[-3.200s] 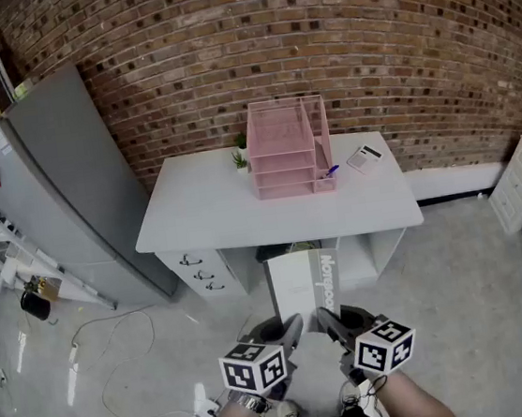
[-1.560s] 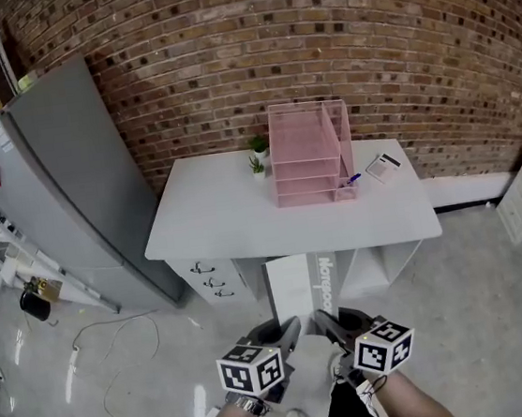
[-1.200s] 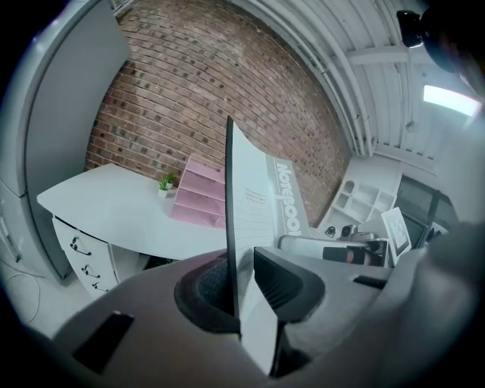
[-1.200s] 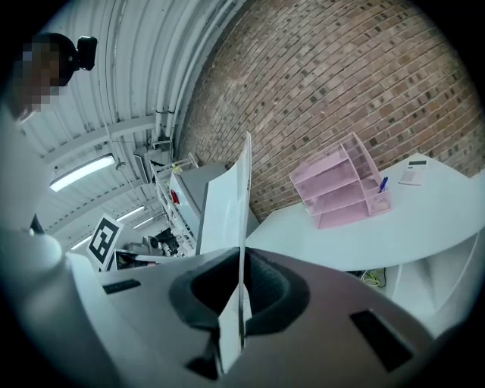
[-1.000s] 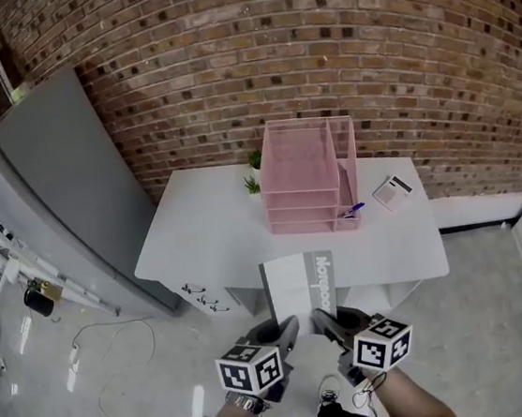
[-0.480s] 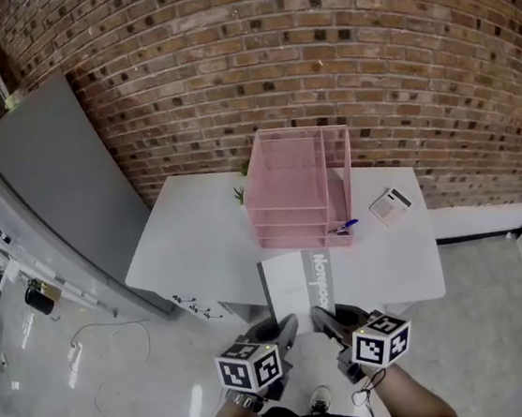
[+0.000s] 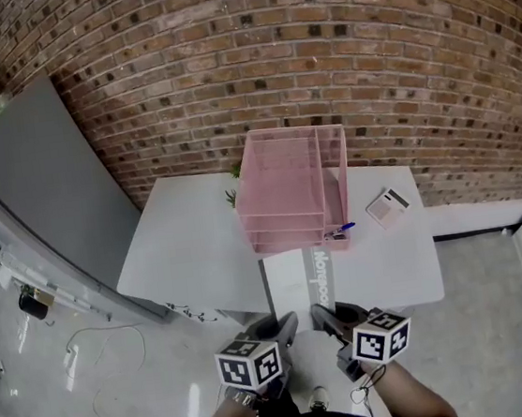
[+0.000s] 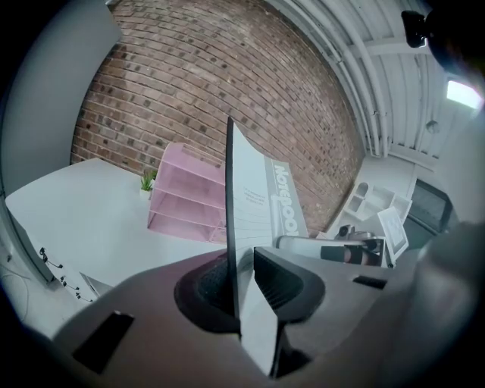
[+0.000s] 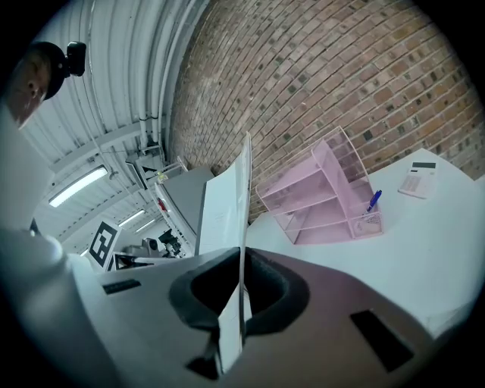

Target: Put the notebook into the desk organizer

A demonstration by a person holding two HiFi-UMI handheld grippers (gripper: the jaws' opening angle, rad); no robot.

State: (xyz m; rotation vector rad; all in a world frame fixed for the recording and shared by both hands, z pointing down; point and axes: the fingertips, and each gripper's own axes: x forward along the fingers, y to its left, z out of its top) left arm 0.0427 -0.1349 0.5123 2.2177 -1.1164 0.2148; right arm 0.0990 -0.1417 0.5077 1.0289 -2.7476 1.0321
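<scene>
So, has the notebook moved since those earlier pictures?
Yes, forward. The notebook now overlaps the desk, near the organizer; earlier it was short of it.

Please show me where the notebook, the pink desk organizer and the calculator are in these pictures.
notebook (image 7: 291, 284), head view, on its pale cover.
pink desk organizer (image 7: 282, 183), head view, on the upper part of its mesh.
calculator (image 7: 388, 205), head view, on its middle.

This is an office corner set up inside a workshop-like hall. A white worktop (image 7: 181, 250) with drawers (image 7: 193, 310) stands against a bare brick wall (image 7: 316, 45). On it are a pink organizer (image 7: 287, 190), a calculator (image 7: 388, 206), a pen (image 7: 339, 231) and a small plant (image 8: 146, 182). A grey cabinet (image 7: 42, 192) stands at left. Cables (image 7: 101, 364) trail over the glossy floor (image 7: 501, 315), and pipes (image 8: 364, 68) run overhead.
</scene>
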